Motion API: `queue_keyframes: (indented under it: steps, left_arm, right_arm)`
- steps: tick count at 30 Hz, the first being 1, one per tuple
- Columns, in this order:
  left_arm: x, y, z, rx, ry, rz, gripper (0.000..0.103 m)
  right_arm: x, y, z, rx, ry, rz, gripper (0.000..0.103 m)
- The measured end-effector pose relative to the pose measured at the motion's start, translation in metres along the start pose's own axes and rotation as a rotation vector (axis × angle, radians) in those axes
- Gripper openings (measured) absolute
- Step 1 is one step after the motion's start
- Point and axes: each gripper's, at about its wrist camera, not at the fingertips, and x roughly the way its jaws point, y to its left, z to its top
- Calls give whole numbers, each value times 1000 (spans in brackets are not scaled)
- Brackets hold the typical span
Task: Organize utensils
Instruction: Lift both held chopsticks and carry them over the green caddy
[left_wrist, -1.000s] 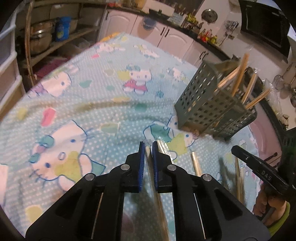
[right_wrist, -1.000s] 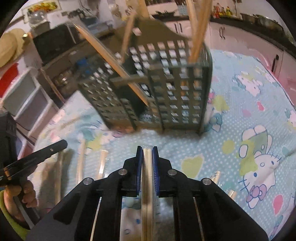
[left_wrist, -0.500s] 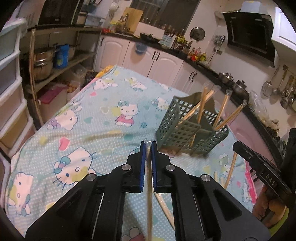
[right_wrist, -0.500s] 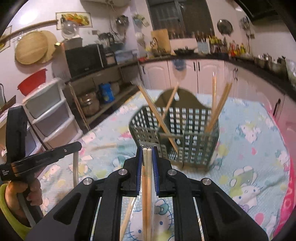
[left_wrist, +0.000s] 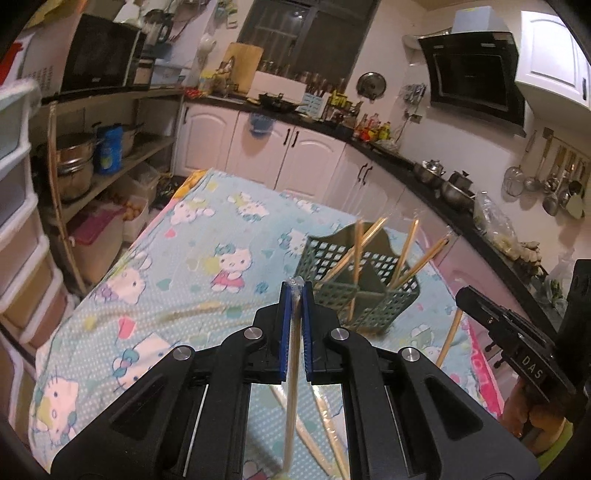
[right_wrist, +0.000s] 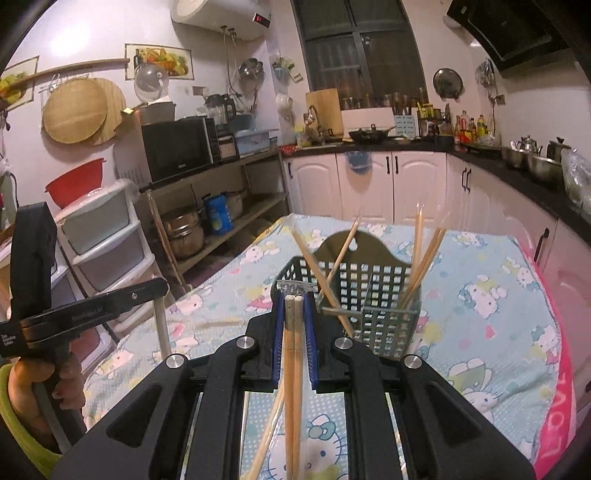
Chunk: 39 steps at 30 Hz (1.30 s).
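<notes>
Above table (left_wrist: 229, 236): L gripper (left_wrist: 295, 291) clamped on wrapped chopstick (left_wrist: 291, 362); R gripper (right_wrist: 294, 295) clamped on chopstick pair (right_wrist: 293, 354). Both held clear of cloth. Rack (right_wrist: 369, 295) just ahead, sticks already in. Step: carry to rack. Next: tip ends down, line up w/ compartment, release.

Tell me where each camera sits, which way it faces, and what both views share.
Left wrist: on the left gripper, facing along its jaws, shut on wrapped chopsticks, across the table to the green basket; the right gripper shows at right.
Right wrist: on the right gripper, its jaws shut on a chopstick pair, facing the basket; the left gripper and a hand show at left.
Shared: basket, cartoon tablecloth, white cabinets.
</notes>
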Motion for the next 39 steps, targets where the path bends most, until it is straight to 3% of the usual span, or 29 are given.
queue_keyframes:
  steps: [18,39]
  left_arm:
    - [-7,-37,63,31,-151,-75,1]
    - [26,-62,121,55,-267,-69,1]
  right_arm:
    - [-39,-20,48,-1,-160,-79,11]
    - [-21,-32,107,-4,-294,-110,11]
